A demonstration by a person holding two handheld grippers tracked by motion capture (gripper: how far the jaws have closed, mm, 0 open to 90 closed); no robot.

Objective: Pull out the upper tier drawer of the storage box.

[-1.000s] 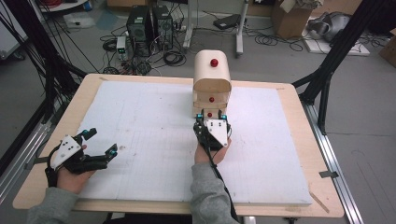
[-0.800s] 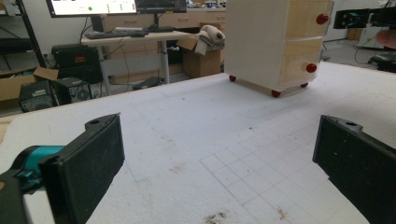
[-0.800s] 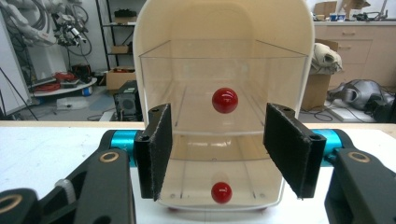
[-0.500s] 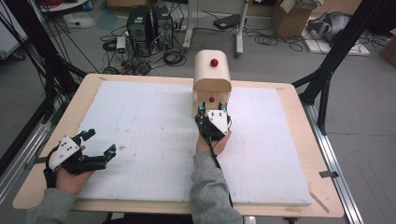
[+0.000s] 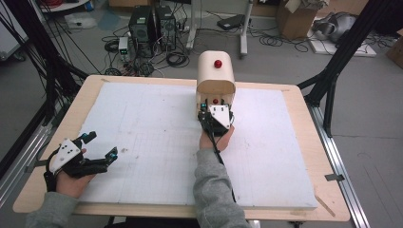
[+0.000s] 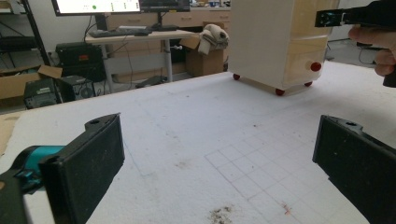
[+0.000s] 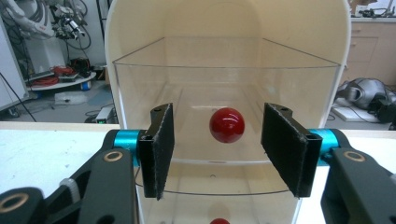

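A cream cabinet (image 5: 216, 76) with an arched top stands at the table's far middle, a red knob (image 5: 218, 63) on its top. My right gripper (image 5: 215, 105) is right at its front, open. In the right gripper view the two black pads (image 7: 159, 149) stand on either side of the red ball knob (image 7: 227, 125) of a clear drawer (image 7: 224, 70), not touching it. A second red knob (image 7: 219, 220) shows below. My left gripper (image 5: 101, 144) rests open at the near left, nothing between its jaws (image 6: 217, 163).
White foam sheet (image 5: 152, 133) covers the wooden table (image 5: 90, 90). In the left gripper view the cabinet (image 6: 275, 42) stands on small red feet (image 6: 279, 92), with the other hand (image 6: 378, 44) beside it. Computers and cables lie on the floor (image 5: 147, 28) beyond.
My right gripper has moved forward to the cabinet's front, bringing its jaws around the drawer knob. The left gripper has barely shifted.
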